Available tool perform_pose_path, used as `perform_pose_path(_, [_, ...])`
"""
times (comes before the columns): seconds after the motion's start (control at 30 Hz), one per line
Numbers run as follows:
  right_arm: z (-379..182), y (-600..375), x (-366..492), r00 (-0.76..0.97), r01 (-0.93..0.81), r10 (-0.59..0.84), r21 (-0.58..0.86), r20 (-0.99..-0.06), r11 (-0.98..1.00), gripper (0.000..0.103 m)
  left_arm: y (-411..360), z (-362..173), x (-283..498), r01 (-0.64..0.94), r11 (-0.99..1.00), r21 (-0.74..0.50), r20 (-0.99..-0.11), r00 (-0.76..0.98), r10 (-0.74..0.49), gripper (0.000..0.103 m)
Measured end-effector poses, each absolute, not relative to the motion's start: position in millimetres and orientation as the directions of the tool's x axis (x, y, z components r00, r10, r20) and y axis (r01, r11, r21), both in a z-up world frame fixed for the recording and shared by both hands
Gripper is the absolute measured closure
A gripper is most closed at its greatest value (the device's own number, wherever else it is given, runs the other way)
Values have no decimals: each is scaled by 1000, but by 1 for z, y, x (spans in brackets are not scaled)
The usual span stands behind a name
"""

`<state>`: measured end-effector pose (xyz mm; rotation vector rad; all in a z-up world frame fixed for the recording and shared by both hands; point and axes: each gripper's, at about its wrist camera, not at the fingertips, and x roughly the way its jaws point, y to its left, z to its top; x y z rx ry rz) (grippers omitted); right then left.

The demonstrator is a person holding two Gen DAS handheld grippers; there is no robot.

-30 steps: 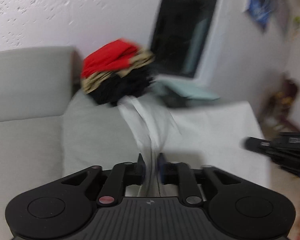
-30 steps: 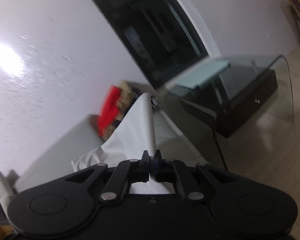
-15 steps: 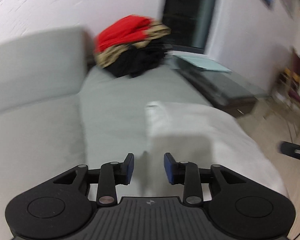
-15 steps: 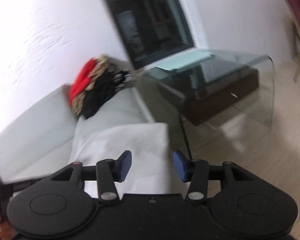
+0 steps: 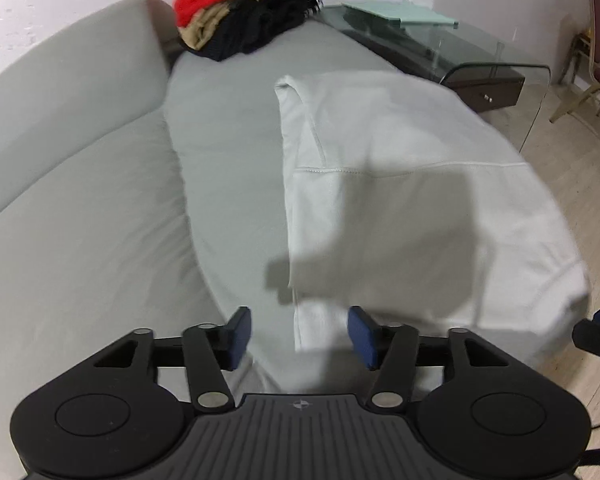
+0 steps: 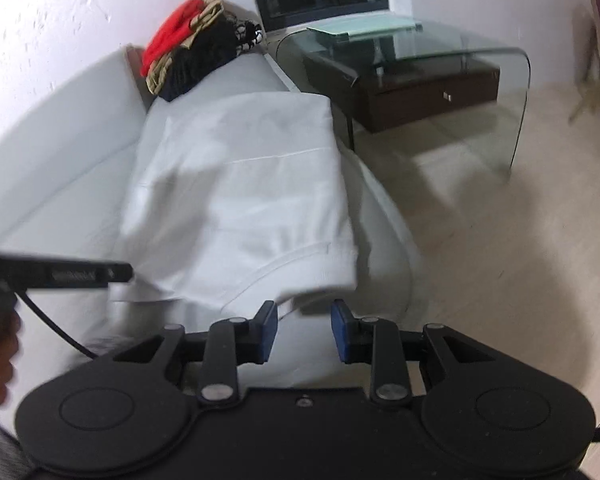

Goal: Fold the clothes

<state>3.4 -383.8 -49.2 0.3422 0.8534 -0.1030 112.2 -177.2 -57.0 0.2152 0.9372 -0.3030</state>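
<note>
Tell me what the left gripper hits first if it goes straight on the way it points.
Most likely the white garment lying on the sofa; the open left gripper straddles its near edge. Depth is unclear.

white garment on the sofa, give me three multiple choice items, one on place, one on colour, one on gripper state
1. Where does the white garment lie?
A. spread on the sofa seat
B. on the glass table
C. on the floor

2. What colour tops the clothes pile?
A. blue
B. red
C. green

3. How do the left gripper and right gripper stand?
A. both shut on cloth
B. one open, one shut
C. both open, holding nothing

Key: 1 A, it lies flat on the seat cushion; 2 B, red cloth is uppermost; 3 C, blue pads apart with nothing between.
</note>
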Motion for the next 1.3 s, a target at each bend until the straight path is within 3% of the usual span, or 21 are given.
perform_pose_path(0.07, [-30, -378, -6, 681, 221, 46, 264, -731, 939, 39, -172, -44, 97, 349, 937, 28, -805, 563, -186, 32])
perform_pose_path(0.13, [-13, -366, -18, 708, 201, 39, 254, -705, 946, 28, -169, -31, 84, 360, 933, 7, -795, 568, -213, 29])
perform_pose_path(0.4, [32, -339, -41, 722, 188, 17, 220, -692, 957, 13, -159, 11, 47, 377, 925, -35, -759, 592, -270, 13])
perform_pose_path(0.53, [52, -332, -50, 726, 189, 6, 208, -688, 960, 1, -153, 31, 35, 371, 927, -49, -742, 607, -283, 7])
perform_pose_path(0.87, [98, -315, -59, 732, 164, -35, 126, -680, 978, 0, -144, 68, 13, 385, 917, -103, -700, 627, -342, 1])
perform_pose_path(1.3, [77, -308, -56, 695, 187, -65, 94, -716, 978, 0, -151, 48, 18, 363, 929, -80, -742, 600, -298, 2])
